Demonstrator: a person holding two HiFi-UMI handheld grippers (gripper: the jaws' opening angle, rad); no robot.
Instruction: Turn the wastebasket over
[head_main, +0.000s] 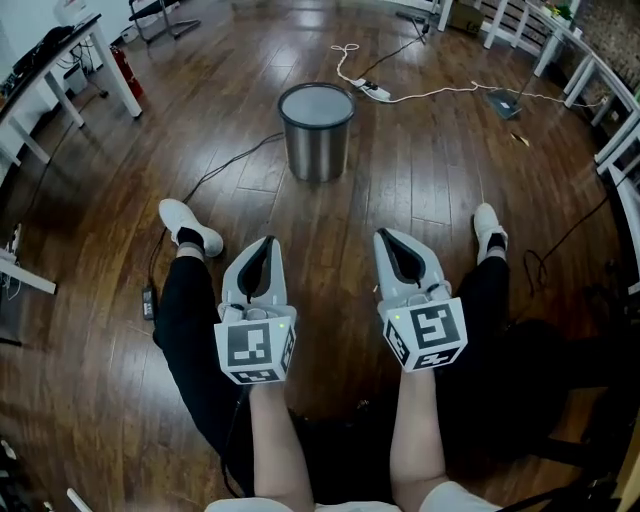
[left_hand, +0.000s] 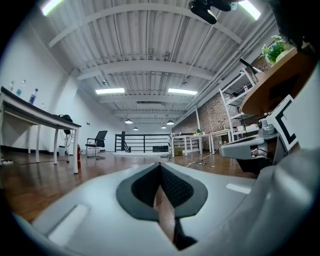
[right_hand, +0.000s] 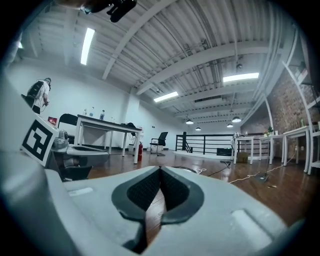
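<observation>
The wastebasket (head_main: 316, 130) is a brushed-metal cylinder with a dark rim, standing on the wooden floor ahead of me; its top face looks pale grey. My left gripper (head_main: 265, 243) and right gripper (head_main: 388, 236) are side by side over my knees, well short of the basket, both pointing level toward it. In the left gripper view the dark pads (left_hand: 172, 186) meet at the left gripper's tip (left_hand: 160, 165) with nothing between them. The right gripper (right_hand: 160, 169) is likewise shut and empty. The jaws hide the basket in the left gripper view.
My legs in black trousers stretch out on the floor, with white shoes (head_main: 190, 228) (head_main: 489, 230) on either side. A power strip (head_main: 375, 92) and white cable lie behind the basket. White tables (head_main: 60, 60) stand at the left, white racks (head_main: 600, 80) at the right.
</observation>
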